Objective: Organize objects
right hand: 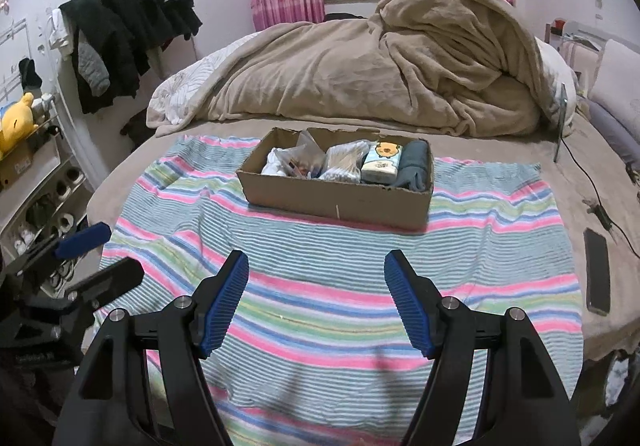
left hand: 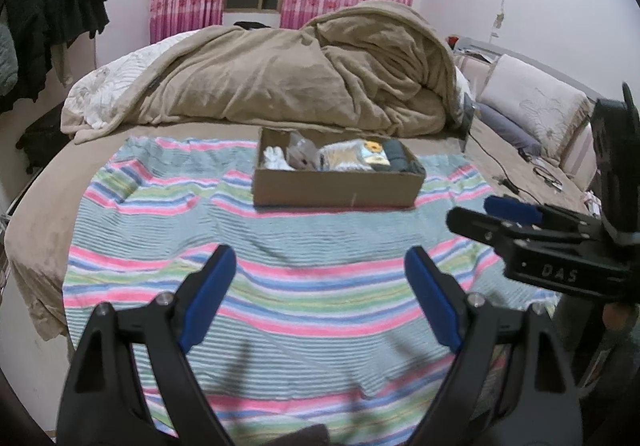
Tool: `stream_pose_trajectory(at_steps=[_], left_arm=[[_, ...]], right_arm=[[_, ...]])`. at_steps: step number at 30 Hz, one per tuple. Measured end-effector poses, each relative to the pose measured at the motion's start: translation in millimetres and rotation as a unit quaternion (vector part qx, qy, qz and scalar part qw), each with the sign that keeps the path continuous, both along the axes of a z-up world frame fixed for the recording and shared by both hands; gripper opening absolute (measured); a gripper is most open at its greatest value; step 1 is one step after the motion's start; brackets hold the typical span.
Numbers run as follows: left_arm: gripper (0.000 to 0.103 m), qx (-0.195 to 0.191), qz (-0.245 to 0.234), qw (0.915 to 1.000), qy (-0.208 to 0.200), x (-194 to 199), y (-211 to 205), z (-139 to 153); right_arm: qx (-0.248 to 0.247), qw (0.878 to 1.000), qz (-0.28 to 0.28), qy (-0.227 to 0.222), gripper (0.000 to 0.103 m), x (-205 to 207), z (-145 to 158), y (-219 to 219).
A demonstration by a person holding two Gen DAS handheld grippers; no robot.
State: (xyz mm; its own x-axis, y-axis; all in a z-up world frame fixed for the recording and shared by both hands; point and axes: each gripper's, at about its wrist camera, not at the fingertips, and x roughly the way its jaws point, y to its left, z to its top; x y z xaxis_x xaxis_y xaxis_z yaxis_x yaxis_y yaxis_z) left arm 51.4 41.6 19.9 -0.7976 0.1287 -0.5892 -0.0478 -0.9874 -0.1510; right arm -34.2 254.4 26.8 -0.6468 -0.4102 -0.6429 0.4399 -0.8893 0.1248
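Both grippers hover over the near part of the striped towel spread on the bed. The left gripper and right gripper have their fingers spread wide, nothing between them. The cardboard box sits near the towel's far edge, packed with folded items, just before the heaped tan blanket. Bare towel lies between grippers and box. A phone rests beside the towel's right edge.

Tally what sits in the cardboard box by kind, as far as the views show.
In the cardboard box:
White cloth bundle: 1
Clear plastic packets: 2, contents unclear
Bear-print pack: 1
Dark grey rolled cloth: 1
Total: 5
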Motion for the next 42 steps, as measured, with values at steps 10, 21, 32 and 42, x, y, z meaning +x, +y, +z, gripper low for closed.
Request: stream_pose_trajectory(at_steps=[10,21,32,42], left_arm=[[0.09,0.005,0.012,0.9999,0.005,-4,-1,0],[0.097,0.005,0.007,0.9999,-0.006,-15,3,-11],[0.098,0.001,0.01,0.9999,-0.013,-22,3,-15],[0.098,0.004,0.013,0.9998,-0.014,-23,0,-16]], right_arm=[[-0.005,1.0,-0.017,-0.003,0.074,2,-6,7],[0.0,1.0,-0.02,-0.005,0.074,-3,-15,10],[0.001,1.0,-0.02,-0.009,0.074,-9,-19,12],[0.002,1.0,-0.02,-0.01,0.074,-11,-21,12]])
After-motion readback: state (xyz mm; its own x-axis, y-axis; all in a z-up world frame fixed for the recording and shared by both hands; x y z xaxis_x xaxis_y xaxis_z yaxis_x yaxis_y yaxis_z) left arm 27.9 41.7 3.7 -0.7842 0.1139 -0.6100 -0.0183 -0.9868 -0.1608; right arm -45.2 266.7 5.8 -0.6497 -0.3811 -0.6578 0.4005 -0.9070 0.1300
